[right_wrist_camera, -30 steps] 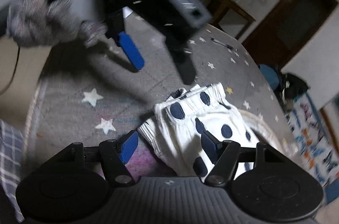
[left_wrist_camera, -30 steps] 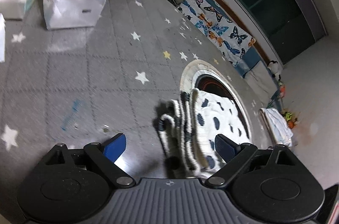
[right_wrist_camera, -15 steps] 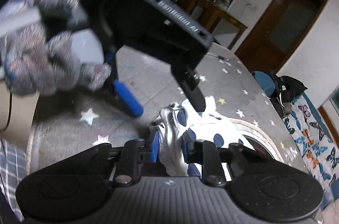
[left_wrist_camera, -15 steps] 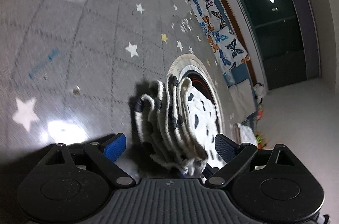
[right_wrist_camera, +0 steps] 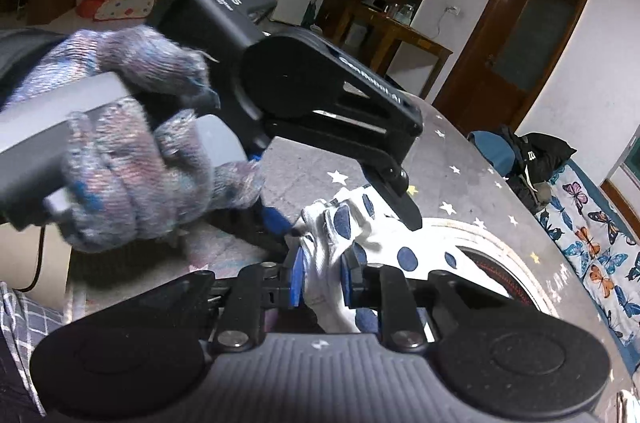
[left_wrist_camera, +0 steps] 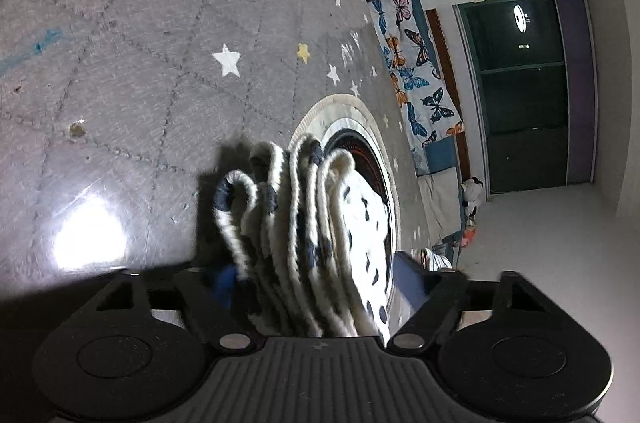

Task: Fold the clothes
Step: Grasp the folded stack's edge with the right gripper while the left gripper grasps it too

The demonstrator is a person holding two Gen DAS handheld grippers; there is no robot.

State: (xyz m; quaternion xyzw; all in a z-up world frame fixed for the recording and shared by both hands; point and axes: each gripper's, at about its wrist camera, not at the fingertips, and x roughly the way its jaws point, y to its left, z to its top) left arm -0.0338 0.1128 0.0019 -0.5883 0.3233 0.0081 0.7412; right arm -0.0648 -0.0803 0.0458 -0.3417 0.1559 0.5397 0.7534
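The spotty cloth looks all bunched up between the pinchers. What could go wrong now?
1. The spotted cloth sits in thick bunched layers between the left gripper's fingers, so it may catch only some folds and the rest could slip out.
2. The right gripper pinches just one wad near the edge; a pull could drag the cloth crooked.
3. Both grippers are very close together and might bump.

White lettering is showing on the left gripper in the right wrist view: "DAS" is standing on the top of its black housing, with a smaller line beneath it too blurred to read, and a brand word is running along its black arm, too blurred to read for certain.
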